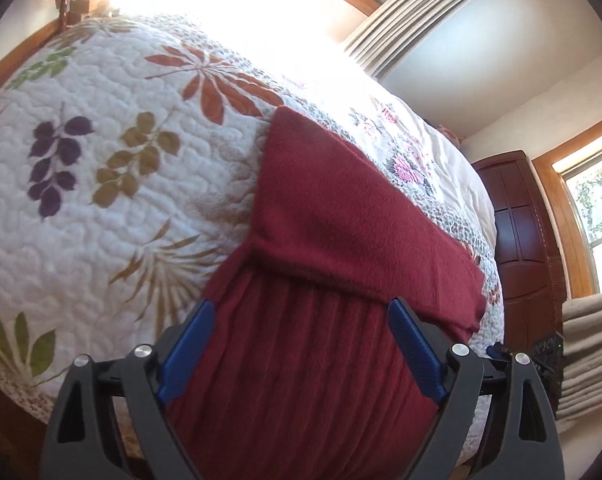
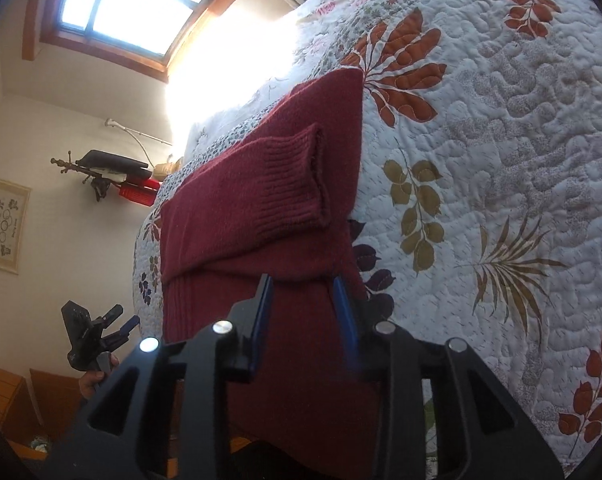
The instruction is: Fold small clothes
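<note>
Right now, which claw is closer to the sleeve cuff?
Right, I think. The right claw hovers over the sweater hem, with the cuff just ahead. The left claw sits off the sweater's side, farther away.

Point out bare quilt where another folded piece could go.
Free: the quilt on the sweater's leaf-print side, out to the bed's edge. Crowded: the near edge, where both the left gripper and right gripper straddle the sweater's hem.

— How's my left gripper (image 1: 301,344)?
— Jaws spread wide, blue pads well apart, angled down.
— And my right gripper (image 2: 305,312)?
— Jaws parted, narrower, pointing forward. My hand (image 2: 95,380) holds the left gripper's handle.
</note>
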`<action>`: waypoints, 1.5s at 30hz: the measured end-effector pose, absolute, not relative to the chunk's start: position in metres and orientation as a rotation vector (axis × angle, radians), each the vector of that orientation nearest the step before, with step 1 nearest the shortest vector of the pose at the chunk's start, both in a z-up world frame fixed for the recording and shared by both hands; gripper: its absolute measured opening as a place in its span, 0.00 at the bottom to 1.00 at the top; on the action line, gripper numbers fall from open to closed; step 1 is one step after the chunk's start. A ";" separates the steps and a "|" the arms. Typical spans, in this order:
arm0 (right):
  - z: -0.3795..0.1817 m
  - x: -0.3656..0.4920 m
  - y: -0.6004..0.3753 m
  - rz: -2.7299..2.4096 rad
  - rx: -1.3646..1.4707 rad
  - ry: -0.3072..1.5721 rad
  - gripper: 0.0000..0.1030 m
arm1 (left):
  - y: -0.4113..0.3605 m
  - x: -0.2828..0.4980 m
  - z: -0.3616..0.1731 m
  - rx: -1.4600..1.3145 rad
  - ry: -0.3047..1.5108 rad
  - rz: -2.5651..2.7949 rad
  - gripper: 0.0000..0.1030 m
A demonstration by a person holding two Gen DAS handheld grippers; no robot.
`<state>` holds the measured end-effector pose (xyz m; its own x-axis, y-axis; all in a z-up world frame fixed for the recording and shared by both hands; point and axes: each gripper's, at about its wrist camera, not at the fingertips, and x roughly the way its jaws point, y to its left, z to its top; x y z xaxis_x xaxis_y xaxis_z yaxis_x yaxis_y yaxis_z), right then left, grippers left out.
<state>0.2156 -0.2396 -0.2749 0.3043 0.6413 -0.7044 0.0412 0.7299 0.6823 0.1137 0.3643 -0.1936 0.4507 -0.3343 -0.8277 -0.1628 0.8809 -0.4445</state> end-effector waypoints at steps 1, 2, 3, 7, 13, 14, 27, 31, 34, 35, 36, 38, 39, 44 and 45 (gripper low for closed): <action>-0.278 0.204 -0.238 0.451 0.665 1.221 0.35 | 0.363 0.097 -0.195 -0.452 1.128 -0.115 0.88; -0.282 0.193 -0.236 0.459 0.660 1.232 0.36 | 0.363 0.080 -0.199 -0.412 1.154 -0.126 0.88; -0.289 0.181 -0.234 0.465 0.661 1.246 0.37 | 0.365 0.065 -0.204 -0.395 1.184 -0.138 0.88; -0.314 0.133 -0.230 0.451 0.709 1.304 0.39 | 0.378 0.012 -0.240 -0.400 1.276 -0.161 0.88; -0.324 0.063 -0.234 0.351 0.773 1.331 0.41 | 0.397 -0.028 -0.320 -0.520 1.401 -0.193 0.88; -0.323 0.052 -0.234 0.326 0.772 1.336 0.43 | 0.397 -0.032 -0.331 -0.538 1.414 -0.218 0.88; -0.300 -0.058 -0.211 0.135 0.770 1.345 0.44 | 0.393 -0.011 -0.408 -0.676 1.459 -0.532 0.46; -0.303 -0.077 -0.199 0.112 0.831 1.319 0.47 | 0.411 -0.018 -0.404 -0.782 1.459 -0.556 0.07; -0.317 -0.091 -0.195 0.101 0.900 1.311 0.47 | 0.419 -0.028 -0.388 -0.851 1.434 -0.599 0.06; -0.323 -0.095 -0.194 0.094 0.926 1.310 0.48 | 0.422 -0.030 -0.380 -0.881 1.421 -0.617 0.06; -0.331 -0.099 -0.194 0.085 0.956 1.309 0.48 | 0.426 -0.033 -0.370 -0.913 1.403 -0.638 0.06; -0.347 -0.110 -0.194 0.064 1.027 1.306 0.48 | 0.435 -0.039 -0.350 -0.980 1.365 -0.684 0.06; -0.356 -0.113 -0.194 0.053 1.067 1.302 0.49 | 0.437 -0.045 -0.339 -1.007 1.347 -0.707 0.06; -0.405 -0.144 -0.193 0.038 1.322 1.246 0.57 | 0.435 -0.058 -0.295 -1.121 1.274 -0.796 0.06; -0.414 -0.149 -0.191 0.045 1.377 1.229 0.63 | 0.434 -0.058 -0.288 -1.141 1.257 -0.809 0.06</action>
<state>-0.1486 -0.1908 -0.4145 0.4355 0.6551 -0.6174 0.6078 0.2919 0.7385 -0.0578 0.4340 -0.2883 0.1754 -0.9389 -0.2963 -0.1195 0.2784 -0.9530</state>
